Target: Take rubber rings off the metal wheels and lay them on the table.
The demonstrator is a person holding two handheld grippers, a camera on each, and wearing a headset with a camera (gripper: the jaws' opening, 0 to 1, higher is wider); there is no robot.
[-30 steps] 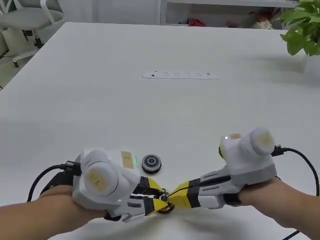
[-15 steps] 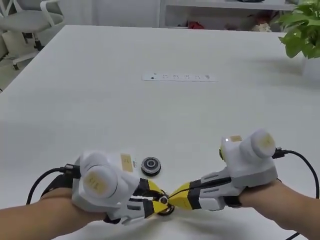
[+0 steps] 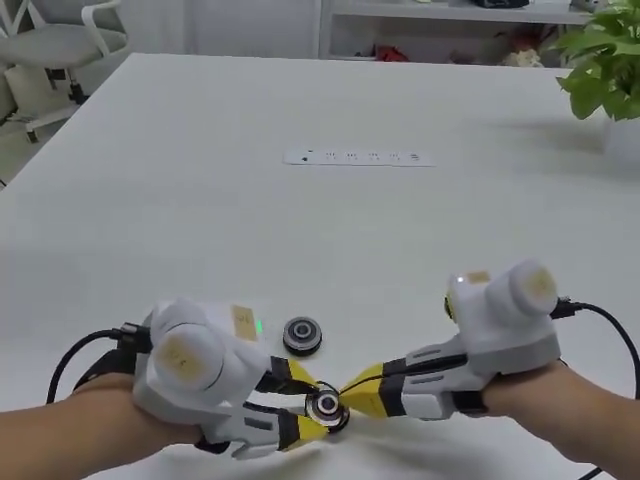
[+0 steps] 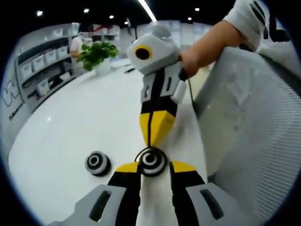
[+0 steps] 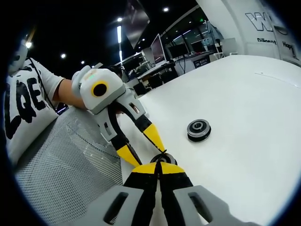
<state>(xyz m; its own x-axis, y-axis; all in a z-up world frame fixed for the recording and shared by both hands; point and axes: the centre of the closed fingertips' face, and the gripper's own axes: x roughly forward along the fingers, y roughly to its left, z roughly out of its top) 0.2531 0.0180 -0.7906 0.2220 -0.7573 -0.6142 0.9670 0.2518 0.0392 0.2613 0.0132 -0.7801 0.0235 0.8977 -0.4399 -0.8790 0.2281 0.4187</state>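
Metal wheel (image 3: 325,405) clamped by its sides between the yellow-tipped jaws of the left gripper (image 3: 316,410), at the near edge of the white table (image 3: 200,200). Flat face turned up toward the head view. Showed a bright silver hub inside alternating dark and light bands. Read as a bull's-eye in the left gripper view, with a black rubber ring (image 4: 139,159) as the outermost band, seated on the wheel. Could not tell whether the wheel rested on the tabletop or hung just above it.

Right gripper (image 3: 345,392) brought in from the opposite side, jaws pressed together into one yellow point. Tip touched the wheel's rim. Could not tell whether any rubber was pinched between the jaws.

Second metal wheel (image 3: 302,334) lay flat on the table just beyond the held one, apart from both grippers. Carried the same black outer band around a silver centre.

White power strip (image 3: 358,156) lay at mid-table, well apart from the work. Potted plant (image 3: 600,60) stood at the far right corner.
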